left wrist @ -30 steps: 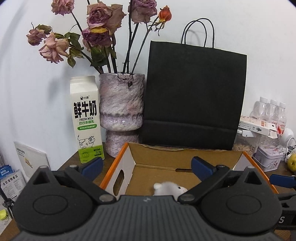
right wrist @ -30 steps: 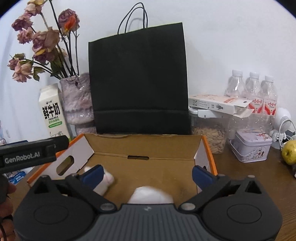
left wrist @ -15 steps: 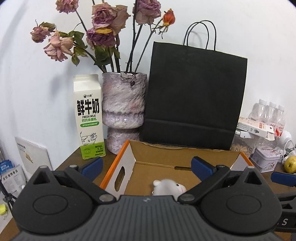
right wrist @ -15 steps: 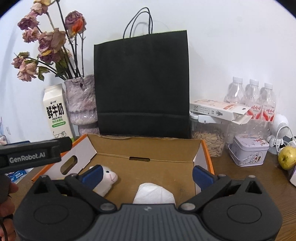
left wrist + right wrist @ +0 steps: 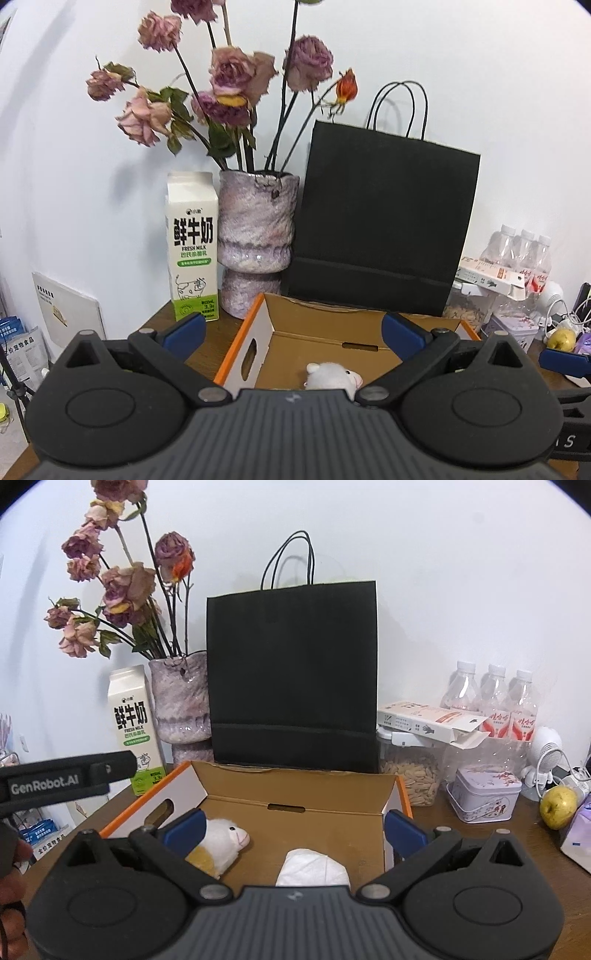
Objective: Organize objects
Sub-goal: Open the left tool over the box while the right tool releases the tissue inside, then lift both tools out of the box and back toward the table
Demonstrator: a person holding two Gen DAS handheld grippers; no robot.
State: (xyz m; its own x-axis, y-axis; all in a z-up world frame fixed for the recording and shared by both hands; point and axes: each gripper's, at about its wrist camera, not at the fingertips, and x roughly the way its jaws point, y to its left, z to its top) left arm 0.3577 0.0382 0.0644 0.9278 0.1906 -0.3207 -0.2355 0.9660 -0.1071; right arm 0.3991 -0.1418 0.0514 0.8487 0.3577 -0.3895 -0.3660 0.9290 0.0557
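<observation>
Right-wrist view shows the right gripper (image 5: 293,825) with its blue-tipped fingers spread wide and nothing between them, poised over the near edge of the open cardboard box (image 5: 291,786). The left gripper (image 5: 293,330) is likewise spread and empty above the same box; from the right camera its black body juts in at the left edge.

Inside the box, a plush sheep (image 5: 221,843) lies on its side toward the left wall, white fleece with a tan patch and a small pink snout pointing right. Just beside it, apart from it, sits a crumpled white tissue (image 5: 314,867), partly hidden by the gripper body.

Judging by this, both items are already boxed, and the sensible move is probably to pick another loose object from the table (image 5: 480,834), such as the yellow-green apple (image 5: 557,806) or the floral tin (image 5: 485,794) to the right. For either, the approach should come from above, well clear of the box's orange-edged wall, with the fingers centred across the object before closing. The apple is round and may roll.
</observation>
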